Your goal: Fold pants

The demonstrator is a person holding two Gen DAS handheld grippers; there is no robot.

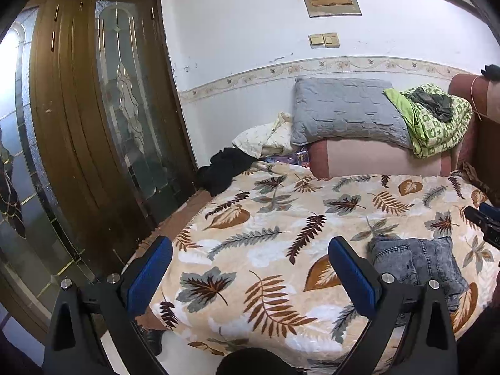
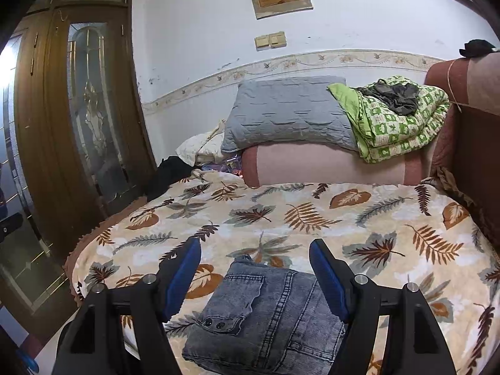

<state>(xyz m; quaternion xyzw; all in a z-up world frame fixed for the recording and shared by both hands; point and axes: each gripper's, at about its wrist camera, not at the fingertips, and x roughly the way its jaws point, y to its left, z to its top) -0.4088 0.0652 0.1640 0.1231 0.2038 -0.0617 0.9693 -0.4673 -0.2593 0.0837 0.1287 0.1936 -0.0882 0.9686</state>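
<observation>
The folding is judged to be at or near its end: the pants (image 2: 268,318) are seen as a compact folded bundle of grey denim lying on the leaf-patterned blanket (image 2: 312,218) of the bed, just ahead of and below the right gripper (image 2: 254,278), framed between its two fingers. No loose leg is seen trailing out. If anything is left, only a final pressing flat or squaring of the bundle is called for, or the grippers may be drawn away.

The right gripper is spread wide; nothing is held and no contact with the denim can be made out. The left gripper (image 1: 250,272) is likewise spread wide and empty, held over bare blanket, with the pants (image 1: 418,262) off to its right.
</observation>
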